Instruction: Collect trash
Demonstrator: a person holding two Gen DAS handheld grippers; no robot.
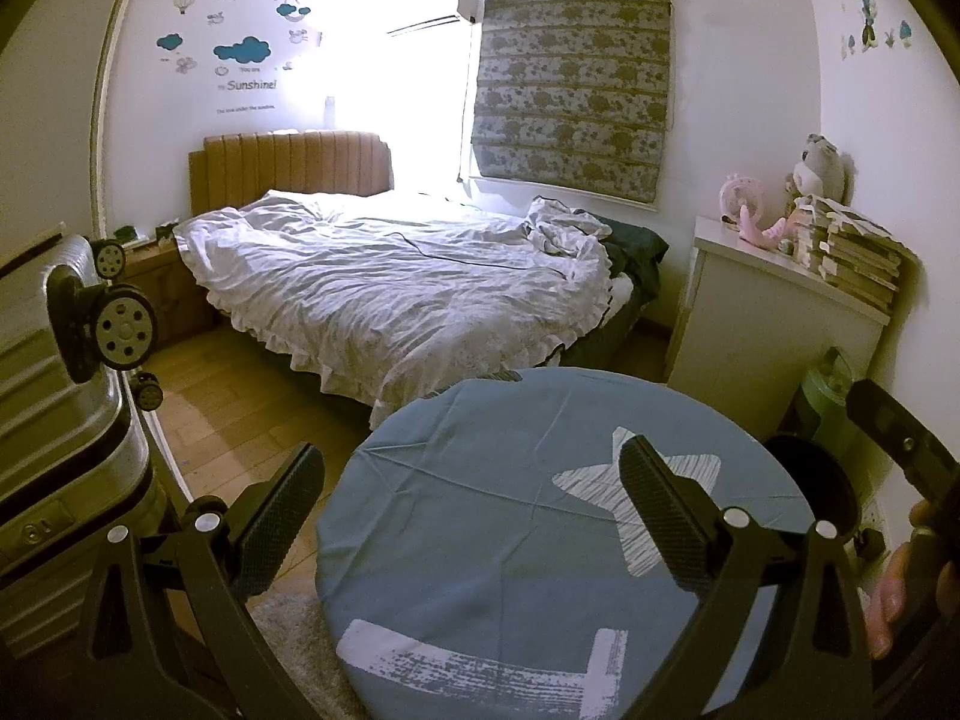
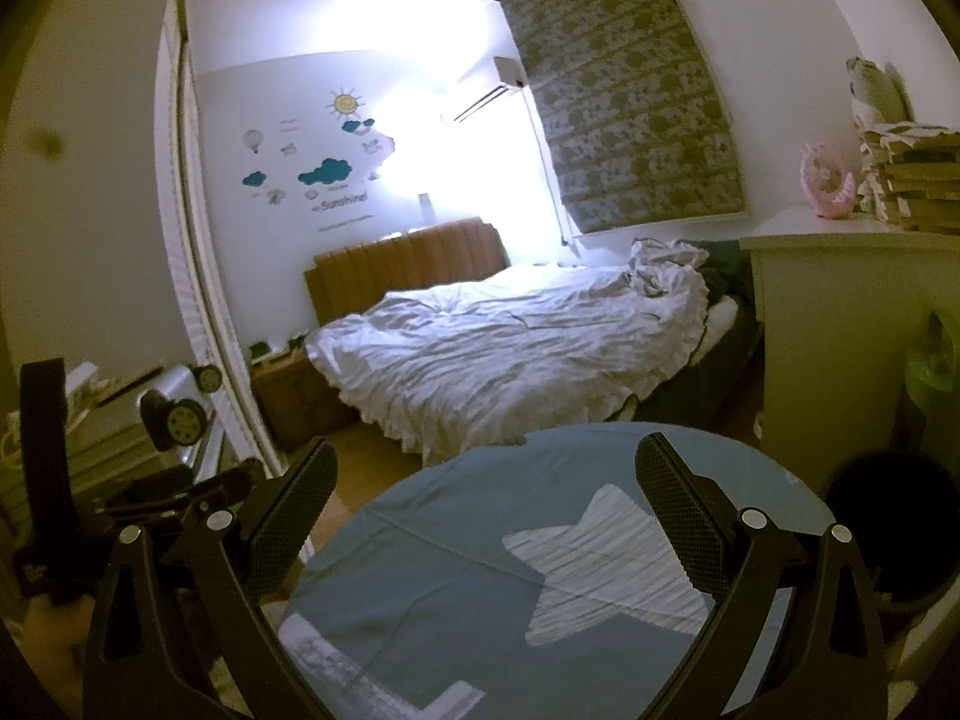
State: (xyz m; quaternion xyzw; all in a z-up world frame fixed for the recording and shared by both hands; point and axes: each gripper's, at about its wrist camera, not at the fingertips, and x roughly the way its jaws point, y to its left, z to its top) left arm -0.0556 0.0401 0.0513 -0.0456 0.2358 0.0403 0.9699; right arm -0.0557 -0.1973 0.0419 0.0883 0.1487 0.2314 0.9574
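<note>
The left gripper (image 1: pixel 474 510) has its fingers (image 1: pixel 282 522) spread wide with nothing between them, hanging over the round table (image 1: pixel 480 540) whose blue cloth with a white star (image 1: pixel 648 498) fills the gap below and ahead of the tips. The right gripper (image 2: pixel 486 516) is likewise spread wide and empty over the same table (image 2: pixel 456 552), its right finger (image 2: pixel 678 516) lying across the star (image 2: pixel 600 564). No trash can be made out near either pair of fingers; beyond the tips lies a bed (image 1: pixel 390 282) with rumpled white bedding.
</note>
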